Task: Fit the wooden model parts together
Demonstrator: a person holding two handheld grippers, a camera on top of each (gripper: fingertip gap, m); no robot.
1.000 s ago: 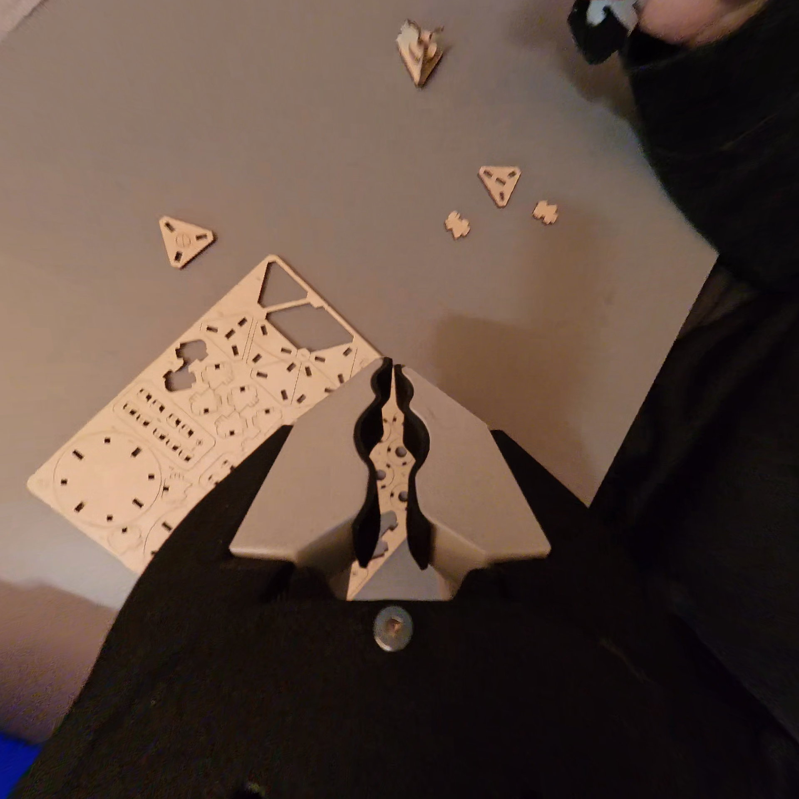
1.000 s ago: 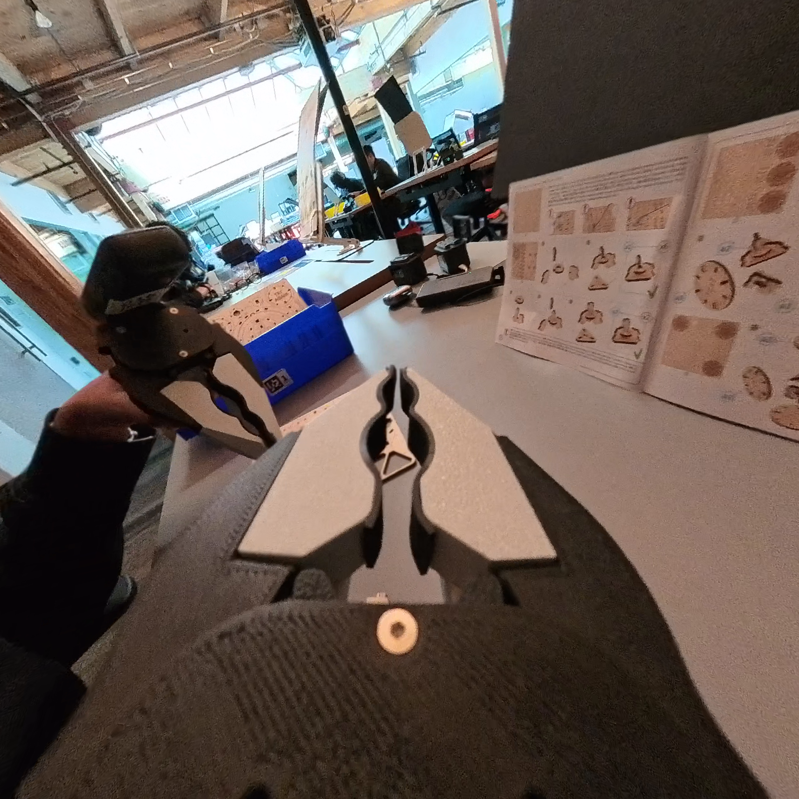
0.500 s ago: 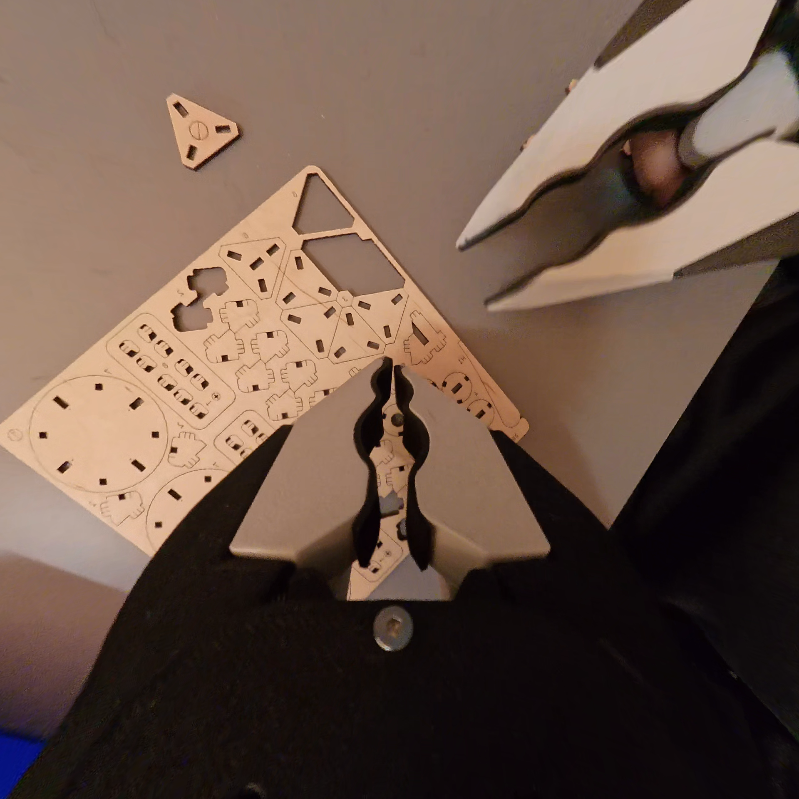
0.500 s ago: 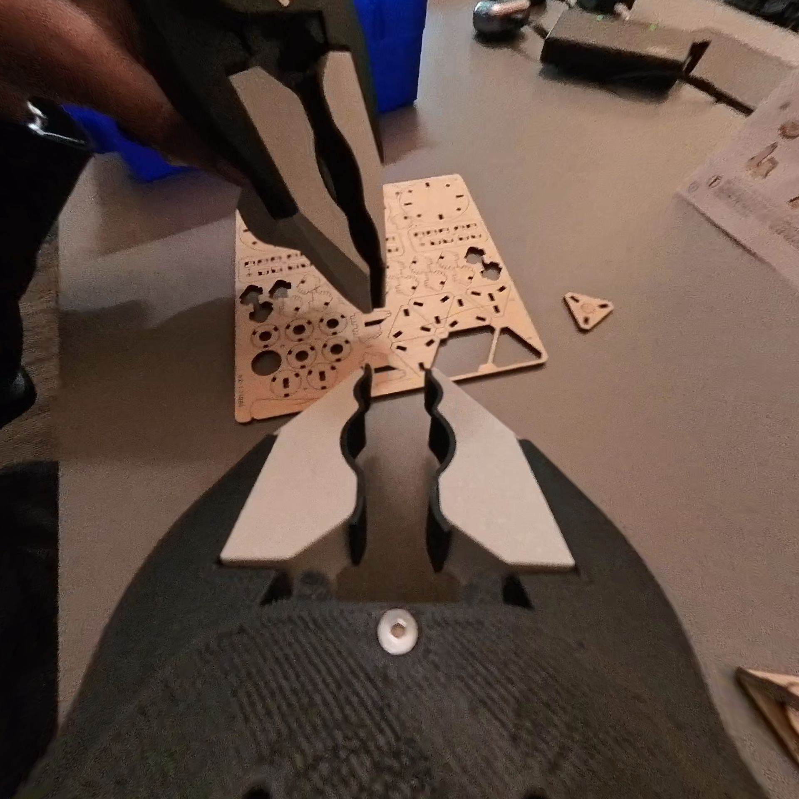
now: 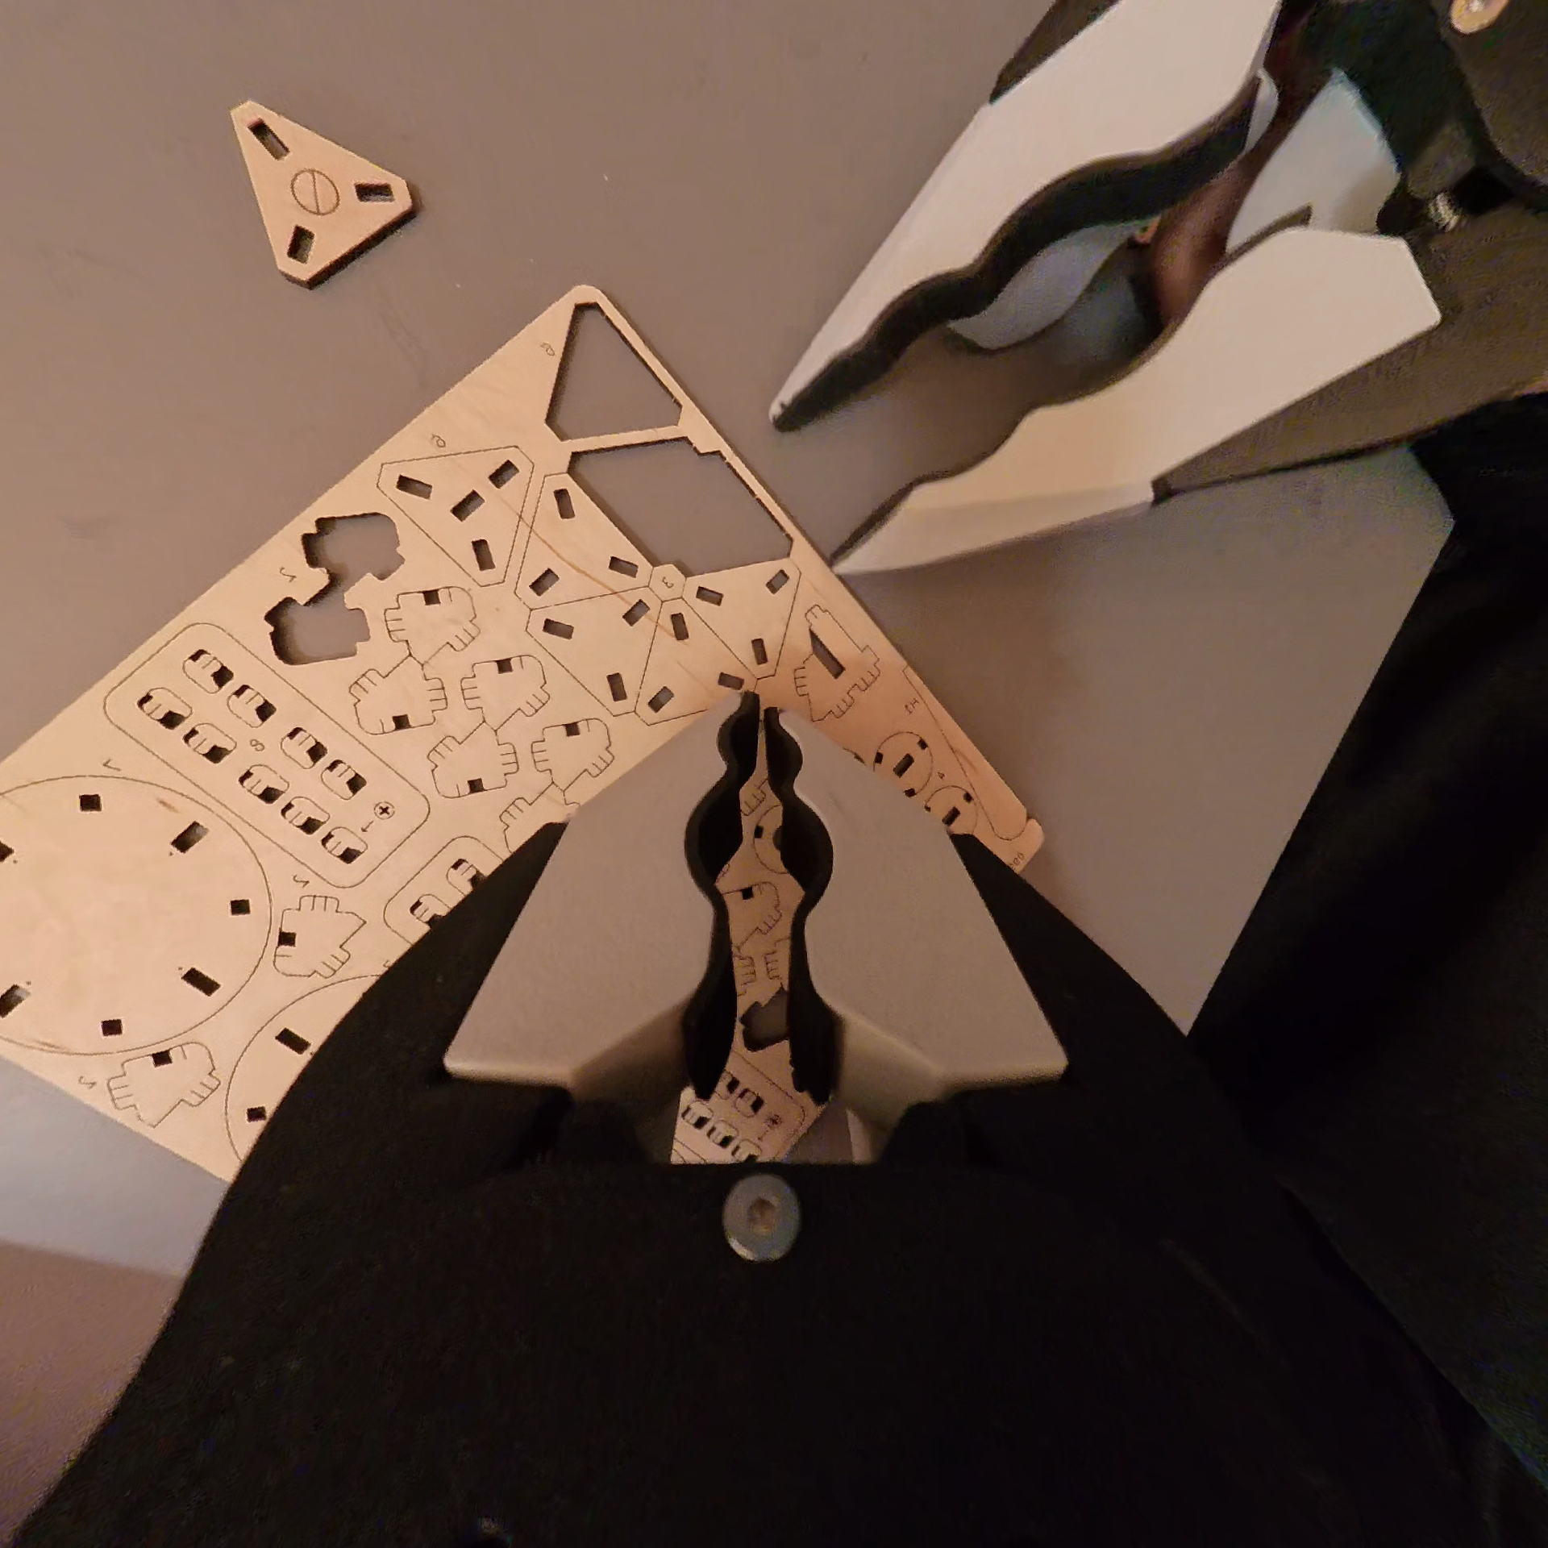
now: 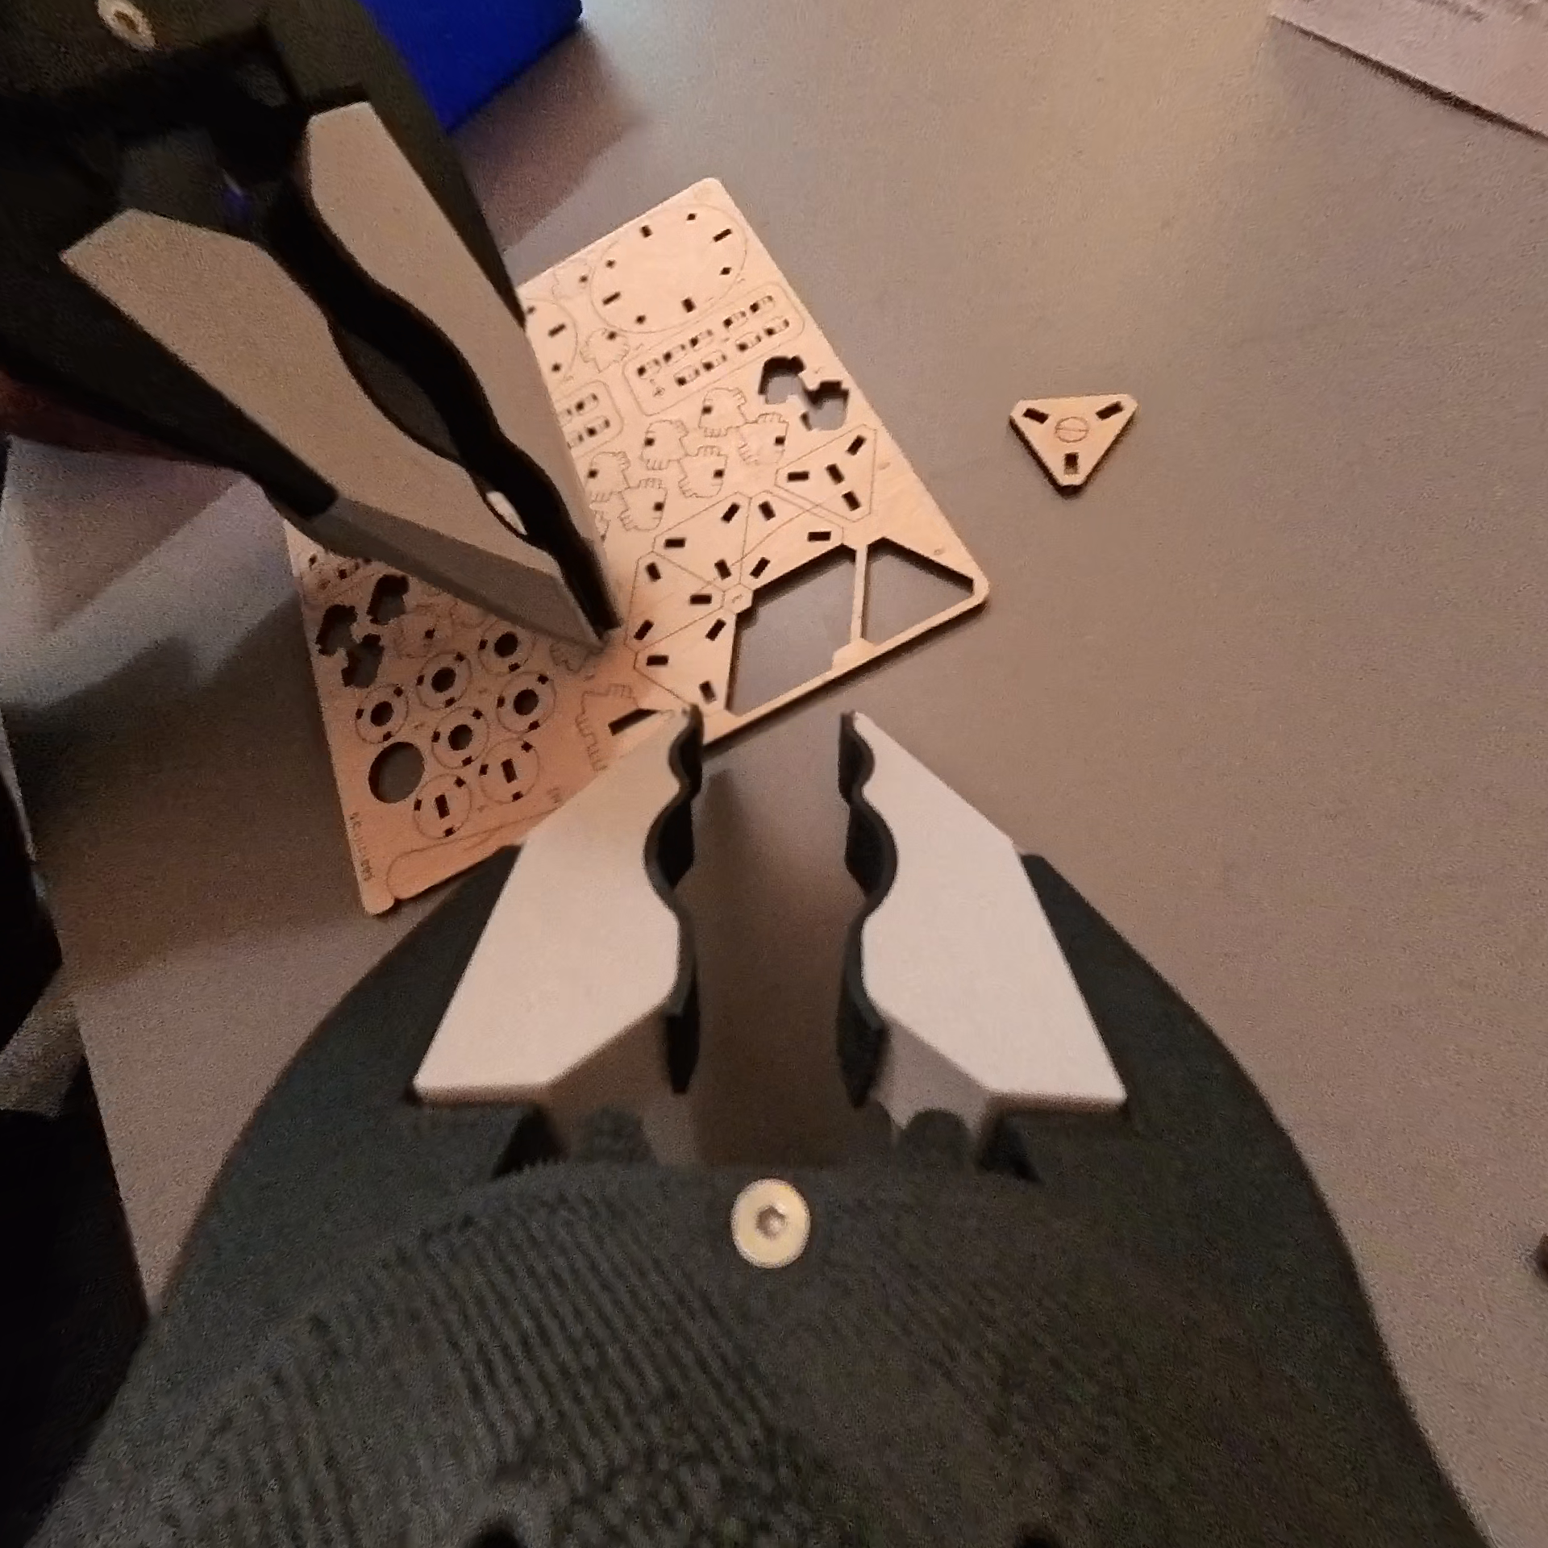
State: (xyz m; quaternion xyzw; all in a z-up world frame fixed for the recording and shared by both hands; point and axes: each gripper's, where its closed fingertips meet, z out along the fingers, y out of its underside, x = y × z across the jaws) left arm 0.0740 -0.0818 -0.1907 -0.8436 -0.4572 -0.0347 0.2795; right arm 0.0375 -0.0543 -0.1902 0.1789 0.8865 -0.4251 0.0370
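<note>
A thin wooden sheet (image 5: 578, 637) of laser-cut parts, some of them gone, lies flat on the grey table (image 5: 586, 126). My left gripper (image 5: 758, 708) is shut, with nothing between its pads, and its tips are down on the sheet near the cluster of triangular pieces. The right wrist view shows the left gripper (image 6: 599, 637) touching the sheet (image 6: 804, 503). My right gripper (image 6: 766, 729) is open and empty, just above the sheet's near edge beside the cut-out holes. It also shows in the left wrist view (image 5: 808, 482). A loose triangular wooden piece (image 5: 318, 197) lies beside the sheet, also seen in the right wrist view (image 6: 1072, 436).
A blue bin (image 6: 494, 50) stands beyond the sheet. A printed booklet page (image 6: 1466, 59) lies at the far right. A person's dark clothing (image 5: 1382, 921) is along the table's edge. A small wooden part (image 6: 1541, 1277) shows at the right edge. My right fingertips sit around 5 centimetres from my left ones.
My right gripper swung down from facing across the room to the sheet and opened its jaws. My left gripper stayed shut and came lower onto the sheet.
</note>
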